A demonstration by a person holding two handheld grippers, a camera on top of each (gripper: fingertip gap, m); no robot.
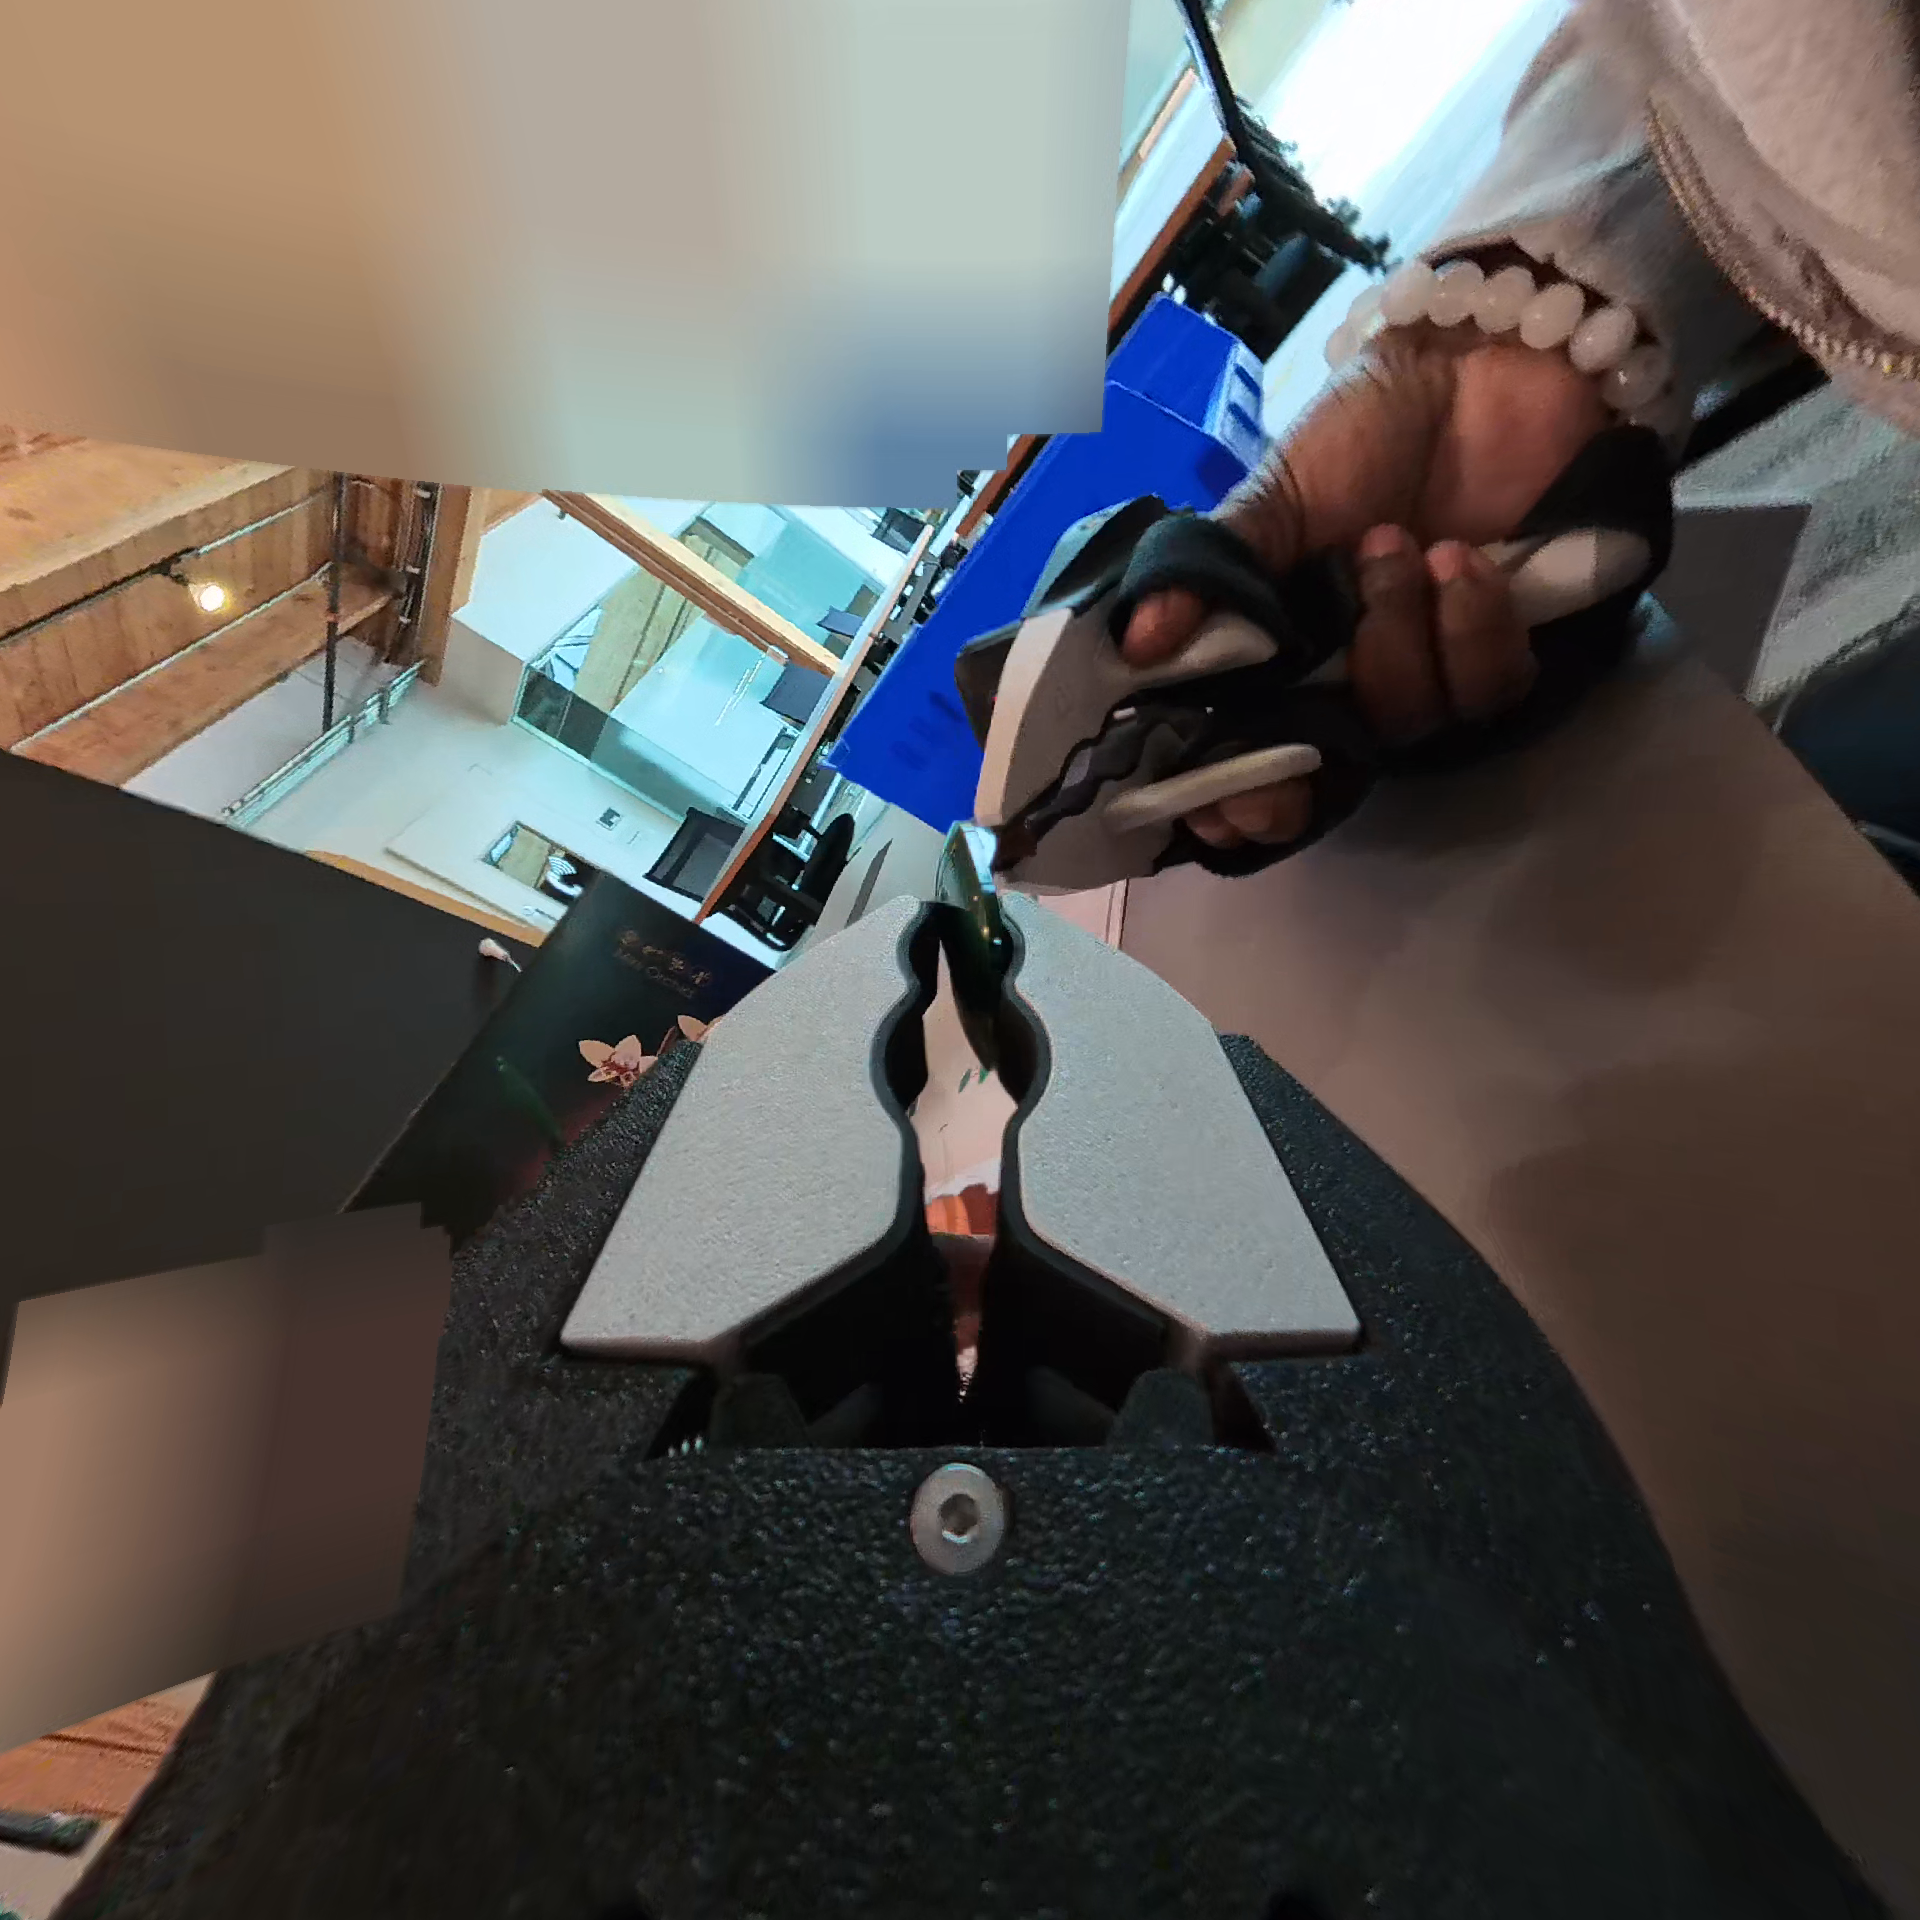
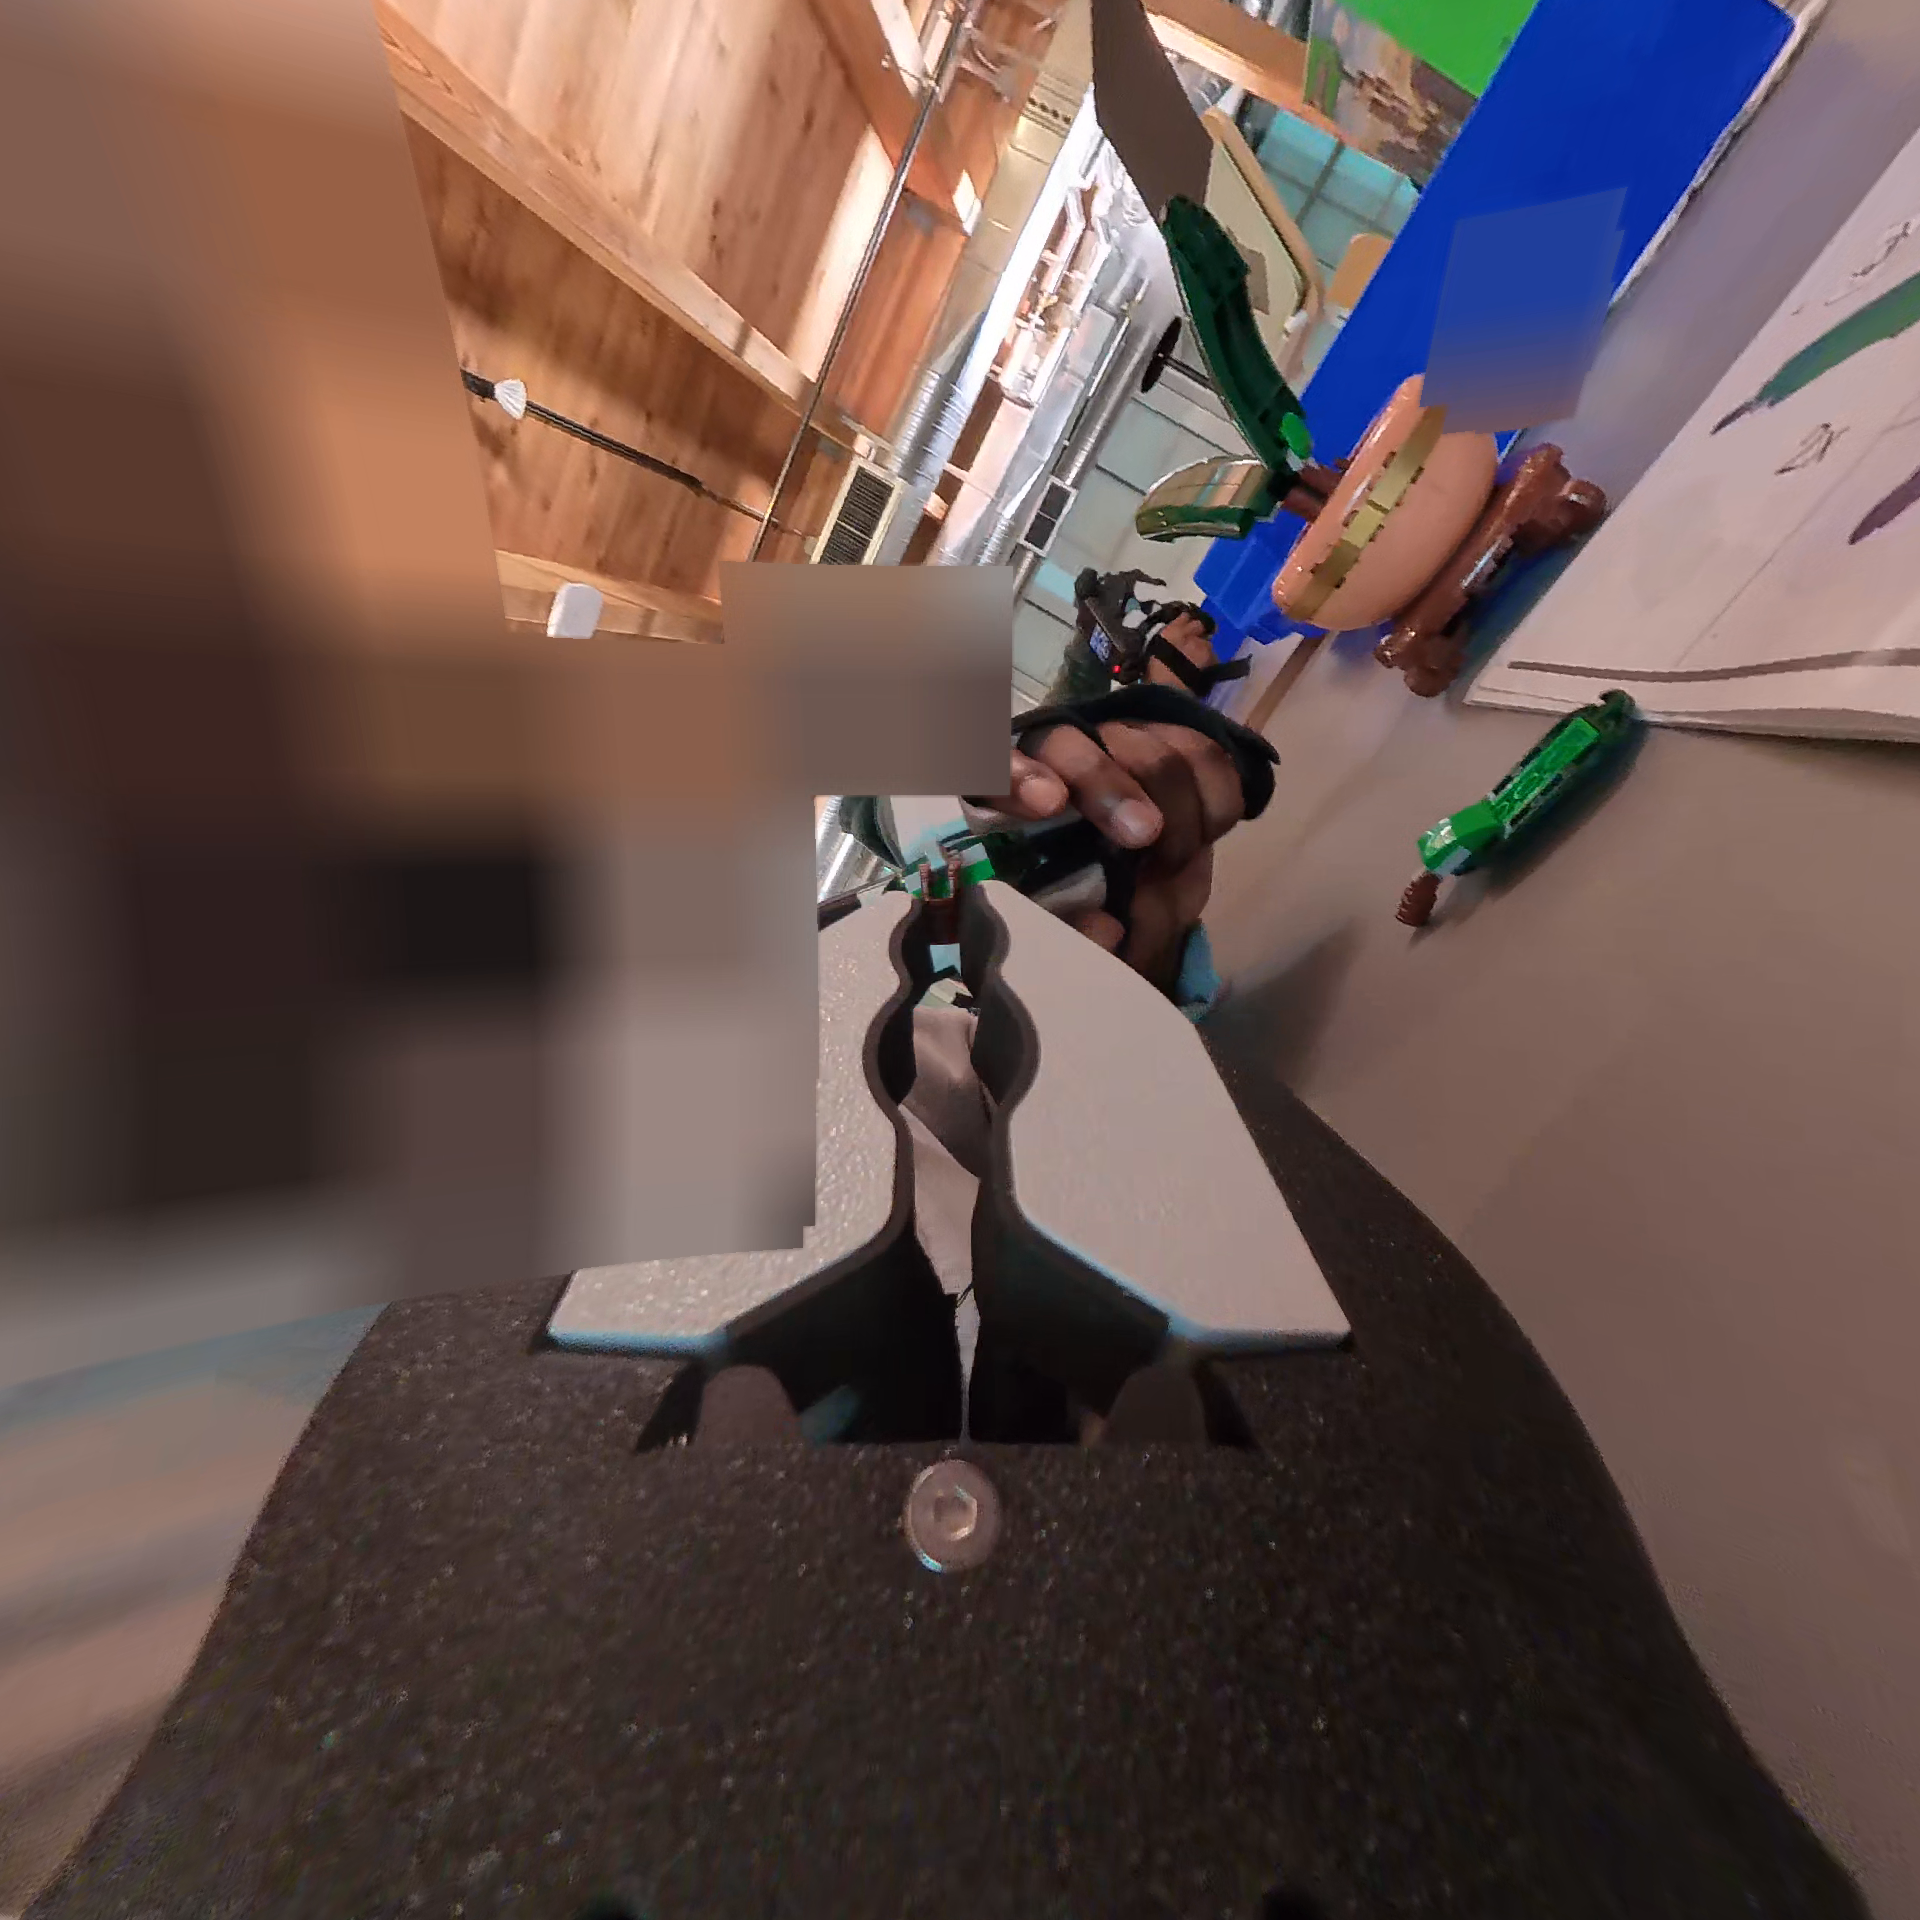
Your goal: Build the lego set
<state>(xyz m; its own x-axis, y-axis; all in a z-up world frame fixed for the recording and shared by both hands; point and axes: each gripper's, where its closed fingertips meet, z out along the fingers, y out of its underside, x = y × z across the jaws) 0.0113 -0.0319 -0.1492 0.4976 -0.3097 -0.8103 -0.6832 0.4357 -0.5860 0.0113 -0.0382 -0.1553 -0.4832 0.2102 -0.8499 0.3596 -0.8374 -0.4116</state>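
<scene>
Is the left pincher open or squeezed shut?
Shut. The left gripper has its grey fingers pinched on a dark green leaf piece, whose tip pokes out towards the right gripper.

Around me stood warm wooden beams (image 1: 135, 582) with one small lamp (image 1: 211, 596) lit — glass partitions (image 1: 665, 665), dark office chairs (image 1: 691, 857), and a grey tabletop (image 2: 1558, 1039) beneath.

We see a grey surface (image 2: 1558, 1039). On it lies a white instruction sheet (image 2: 1766, 520); just beside the sheet rest a green brick piece (image 2: 1517, 795), a tan and brown model (image 2: 1382, 540) and a blue bin (image 2: 1558, 208).
</scene>
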